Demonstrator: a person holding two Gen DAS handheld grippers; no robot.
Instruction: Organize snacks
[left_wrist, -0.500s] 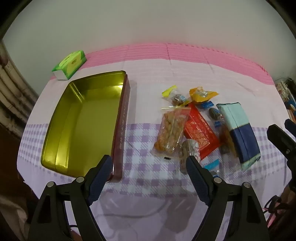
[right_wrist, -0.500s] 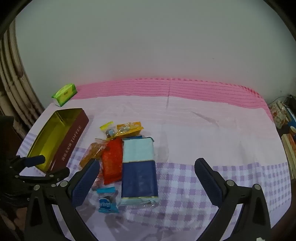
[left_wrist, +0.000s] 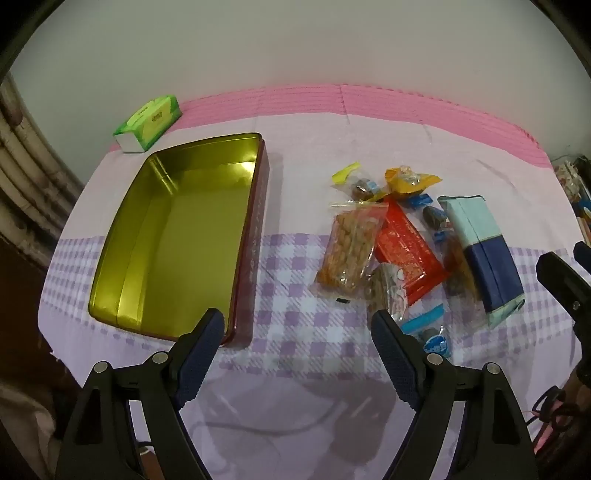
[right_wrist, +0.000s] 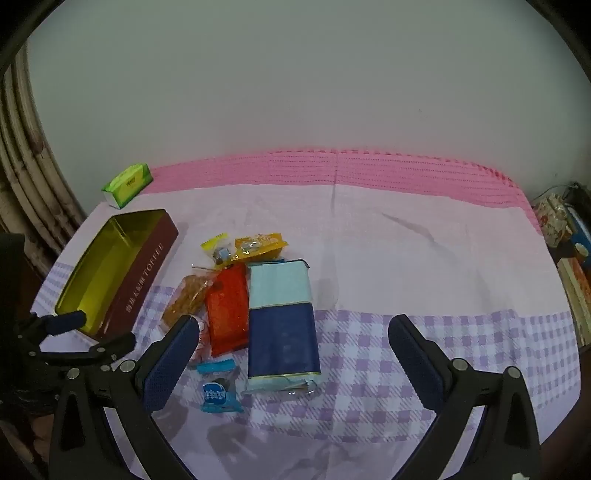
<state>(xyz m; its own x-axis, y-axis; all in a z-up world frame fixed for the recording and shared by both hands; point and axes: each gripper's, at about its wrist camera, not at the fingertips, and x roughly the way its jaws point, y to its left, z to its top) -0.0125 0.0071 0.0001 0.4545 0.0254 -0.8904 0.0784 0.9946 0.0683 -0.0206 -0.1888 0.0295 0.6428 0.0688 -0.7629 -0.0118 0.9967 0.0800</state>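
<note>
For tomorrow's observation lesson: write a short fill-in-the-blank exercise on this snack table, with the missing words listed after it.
1. The gold-lined tin holds ____ snacks.
2. The green tissue pack lies beyond the tin, near the ____ strip of the cloth.
3. Both the left gripper and the right gripper are ____.

Missing words: no; pink; open

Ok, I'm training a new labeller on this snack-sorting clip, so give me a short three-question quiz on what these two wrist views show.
1. True or false: the gold-lined tin already holds a snack.
2. Multiple choice: which lies directly beside the red packet, on the side away from the tin? A) the green tissue pack B) the two-tone blue package C) a bowl
3. Fill in: the left gripper and the right gripper both have their jaws ____.

Key: 1 false, the tin is empty; 2 B; 3 open, with nothing between them.
</note>
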